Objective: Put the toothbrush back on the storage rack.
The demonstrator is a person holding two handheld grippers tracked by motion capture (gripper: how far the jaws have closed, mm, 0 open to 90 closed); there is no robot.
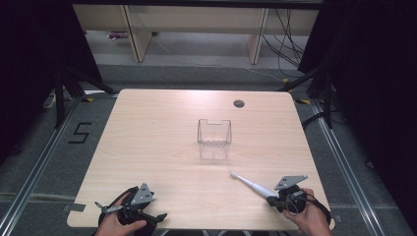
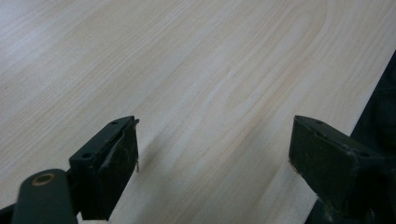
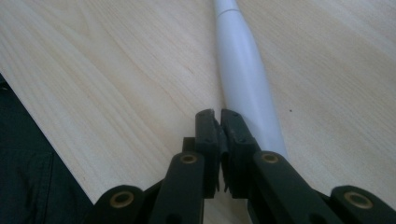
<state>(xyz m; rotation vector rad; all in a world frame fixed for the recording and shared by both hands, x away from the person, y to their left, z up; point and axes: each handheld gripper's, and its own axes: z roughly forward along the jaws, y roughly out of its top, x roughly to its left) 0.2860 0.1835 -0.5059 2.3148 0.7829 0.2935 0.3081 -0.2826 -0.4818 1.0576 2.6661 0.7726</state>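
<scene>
A white electric toothbrush point(image 1: 251, 184) lies flat on the wooden table point(image 1: 157, 147) at the front right, its brush head pointing toward a clear plastic container point(image 1: 214, 132) that stands upright mid-table. My right gripper point(image 1: 275, 200) sits at the handle end. In the right gripper view its jaws point(image 3: 219, 123) are pressed together with nothing between them, and the toothbrush handle point(image 3: 243, 70) runs just beside them on the right. My left gripper point(image 1: 152, 216) rests at the front left edge. Its jaws point(image 2: 215, 154) stand wide apart over bare wood.
A dark cable grommet point(image 1: 239, 103) sits in the table's far right part. The table's front edge lies close to both grippers. Grey floor, black stands and cables surround the table, and wooden furniture legs stand beyond it.
</scene>
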